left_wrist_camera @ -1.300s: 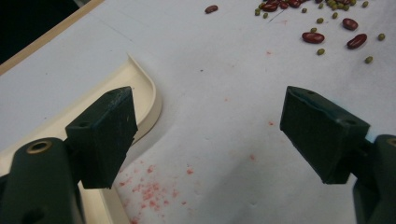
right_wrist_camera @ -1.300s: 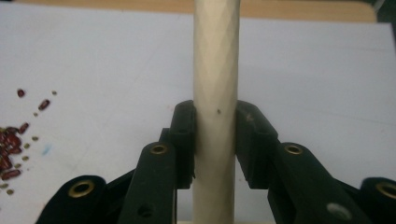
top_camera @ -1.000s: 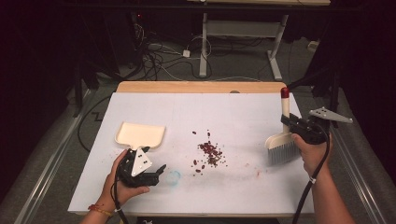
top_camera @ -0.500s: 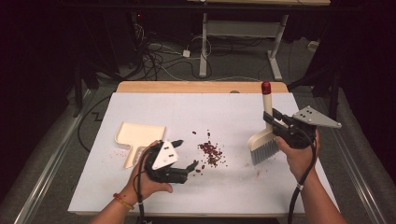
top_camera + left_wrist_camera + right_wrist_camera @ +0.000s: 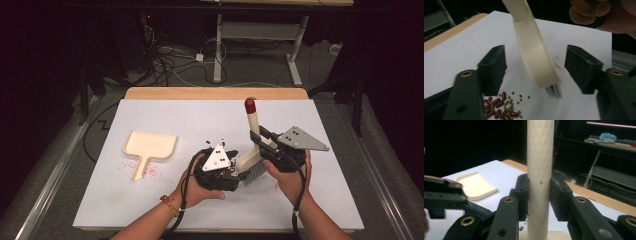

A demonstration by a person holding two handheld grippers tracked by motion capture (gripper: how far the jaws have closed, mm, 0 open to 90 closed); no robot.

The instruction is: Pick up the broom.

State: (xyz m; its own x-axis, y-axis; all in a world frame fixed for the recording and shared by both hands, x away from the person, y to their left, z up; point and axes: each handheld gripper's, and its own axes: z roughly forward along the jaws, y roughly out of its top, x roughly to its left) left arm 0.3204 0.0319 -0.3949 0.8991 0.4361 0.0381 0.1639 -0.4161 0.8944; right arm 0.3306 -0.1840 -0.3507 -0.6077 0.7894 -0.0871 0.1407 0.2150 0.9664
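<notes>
Right gripper (image 5: 260,142) clamps brush (image 5: 248,162) handle. Left gripper (image 5: 535,72) jaws closing, apart around brush head, untouched; beans (image 5: 501,106) partly hidden.

White-covered table (image 5: 150,200), cream dustpan (image 5: 150,146) and scattered beans (image 5: 504,106) on it

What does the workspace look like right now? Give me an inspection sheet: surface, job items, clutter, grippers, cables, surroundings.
Surface: white table sheet, faint reddish stains near the dustpan.
Job's things: cream hand brush with red-tipped handle, held upright; cream plastic dustpan lying flat at left; pile of red beans and small green beans beneath the left gripper.
Clutter: nothing seen.
Grippers: right gripper shut on the brush handle; left gripper open, jaws just been closing, brush head between them untouched.
Cables: black cables trailing along both forearms.
Surroundings: dark floor, loose wires, table legs behind.
</notes>
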